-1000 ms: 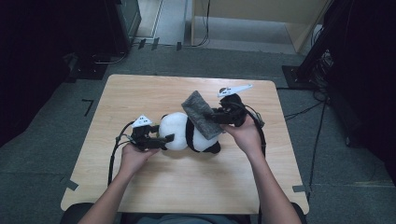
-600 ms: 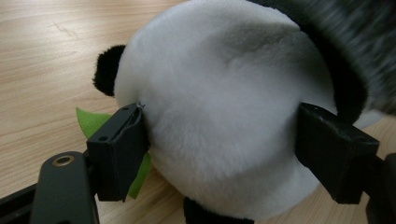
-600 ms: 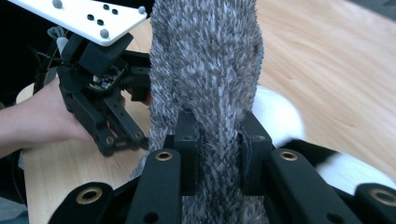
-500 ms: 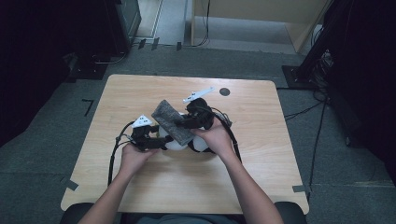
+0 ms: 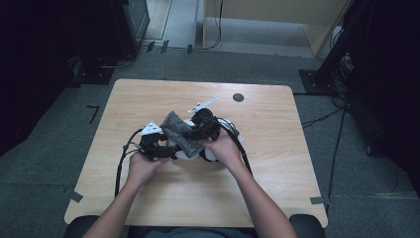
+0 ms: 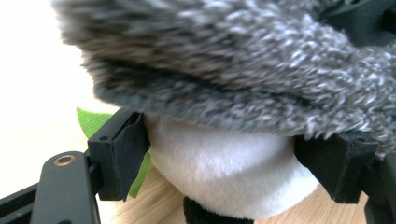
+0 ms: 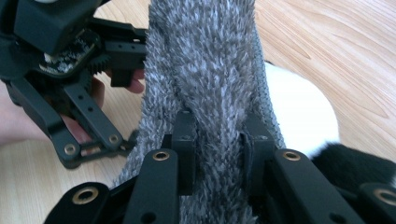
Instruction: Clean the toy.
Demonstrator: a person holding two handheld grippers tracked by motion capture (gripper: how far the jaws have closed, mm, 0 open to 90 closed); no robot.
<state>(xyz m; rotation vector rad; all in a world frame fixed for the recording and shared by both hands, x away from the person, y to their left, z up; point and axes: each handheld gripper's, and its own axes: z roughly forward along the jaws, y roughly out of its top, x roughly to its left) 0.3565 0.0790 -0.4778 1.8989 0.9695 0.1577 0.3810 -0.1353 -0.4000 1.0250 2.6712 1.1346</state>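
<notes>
- While clamped on the plush [image 6: 229, 182], left tool [image 5: 157, 144] sits at the left of the pair on the table [image 5: 277, 188], jaws spread wide around the white body, pads pressing its two flanks.
- Seen along the left tool: plush between the pads, black patch below, green scrap [image 6: 93, 122] just behind the left pad, grey cloth [image 6: 224, 65] draped across above the jaws.
- Right tool [image 5: 202, 130] close beside the left one, jaws drawn nearly together and pinching a fold of the cloth [image 7: 210, 84]; jaws just eased a little wider, cloth remaining between them.
- Seen along the right tool: cloth running up and away from the pads, white plush [image 7: 299, 116] beyond on the right with black fur [image 7: 355, 168] beside it, left tool [image 7: 70, 70] beyond on the left, touching the cloth's edge.
- From above: cloth [image 5: 177, 133] lying over the plush [image 5: 208, 154], bridging both tools.
</notes>
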